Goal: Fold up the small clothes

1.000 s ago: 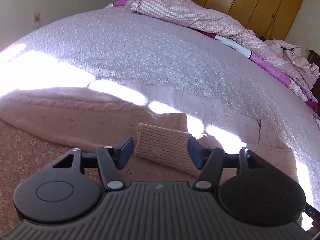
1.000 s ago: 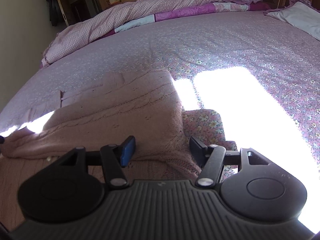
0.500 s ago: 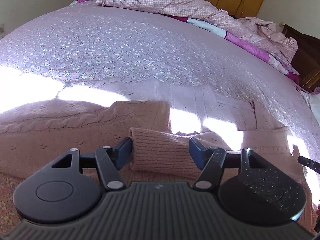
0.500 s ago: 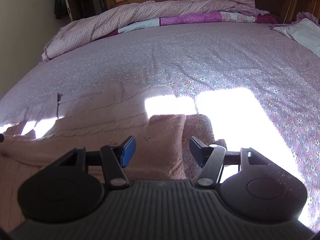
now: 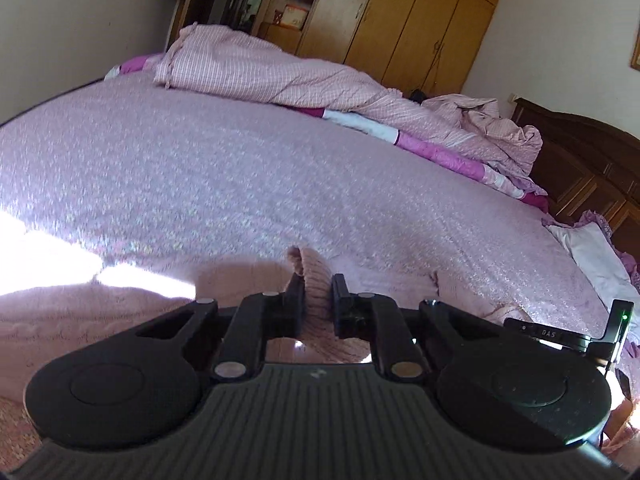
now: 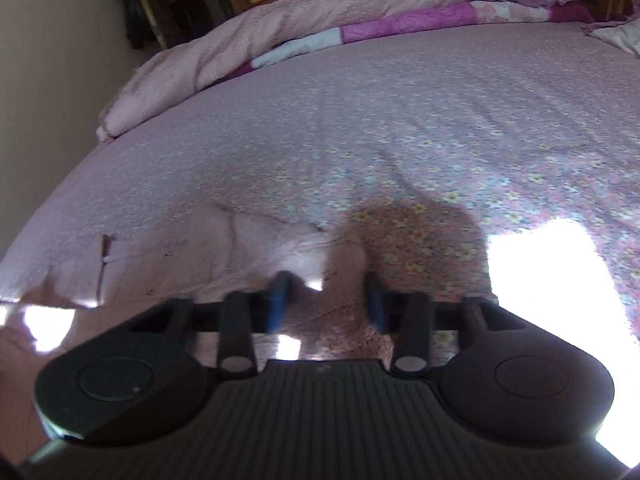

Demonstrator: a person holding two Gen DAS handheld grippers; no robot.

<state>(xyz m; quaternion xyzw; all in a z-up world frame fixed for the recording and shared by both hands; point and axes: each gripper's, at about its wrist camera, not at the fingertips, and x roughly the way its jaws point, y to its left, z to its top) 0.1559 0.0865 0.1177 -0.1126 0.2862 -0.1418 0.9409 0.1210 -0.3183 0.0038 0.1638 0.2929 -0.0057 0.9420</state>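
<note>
"DAS" in pale letters, black device (image 5: 548, 334) beside bed sheet

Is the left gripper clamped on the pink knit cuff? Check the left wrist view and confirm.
Yes, the left gripper has both pads pressed against the ribbed pink knit cuff, which bulges out above them.

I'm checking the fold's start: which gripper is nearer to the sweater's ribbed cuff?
Left. The left gripper is clamped on the ribbed cuff. The right gripper, jaws closing, has another fold of the pink sweater between them; no cuff shows there.
</note>
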